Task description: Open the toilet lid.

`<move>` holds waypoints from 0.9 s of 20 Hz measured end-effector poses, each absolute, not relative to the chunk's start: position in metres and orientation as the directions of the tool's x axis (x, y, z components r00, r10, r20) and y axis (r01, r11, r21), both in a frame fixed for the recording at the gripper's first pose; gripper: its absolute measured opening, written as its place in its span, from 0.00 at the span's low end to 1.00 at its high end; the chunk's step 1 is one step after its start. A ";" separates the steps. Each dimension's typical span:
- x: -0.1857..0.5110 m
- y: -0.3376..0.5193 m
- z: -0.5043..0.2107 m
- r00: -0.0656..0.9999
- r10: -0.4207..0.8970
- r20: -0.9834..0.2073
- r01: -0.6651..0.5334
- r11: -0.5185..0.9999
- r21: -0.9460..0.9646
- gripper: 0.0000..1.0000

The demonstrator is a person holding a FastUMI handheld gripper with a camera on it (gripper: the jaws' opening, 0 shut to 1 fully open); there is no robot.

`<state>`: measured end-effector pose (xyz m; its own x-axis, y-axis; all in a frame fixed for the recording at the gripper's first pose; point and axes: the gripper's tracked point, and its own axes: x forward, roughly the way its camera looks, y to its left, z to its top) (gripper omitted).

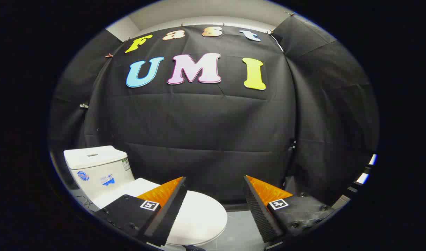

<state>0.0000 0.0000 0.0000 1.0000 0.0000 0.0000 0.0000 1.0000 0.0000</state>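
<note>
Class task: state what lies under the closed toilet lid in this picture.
Unknown: the toilet lid lies flat and closed, covering the seat and bowl beneath. The gripper hovers open above it, touching nothing. The tank stands behind.

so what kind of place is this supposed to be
Likely a mock bathroom set up in a recording booth: a white toilet with its lid down and its tank behind stands before black cloth walls. The gripper hangs open above the lid.
</note>
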 end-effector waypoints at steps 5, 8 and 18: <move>0.000 0.000 0.000 1.000 -0.003 0.000 0.003 1.000 -0.003 0.98; 0.001 0.001 0.000 1.000 0.000 -0.005 0.000 1.000 -0.002 0.98; 0.000 0.000 -0.006 1.000 -0.001 -0.022 0.001 1.000 0.008 0.98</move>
<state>0.0004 0.0001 -0.0056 0.9998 -0.0013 -0.0220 0.0014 1.0000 0.0075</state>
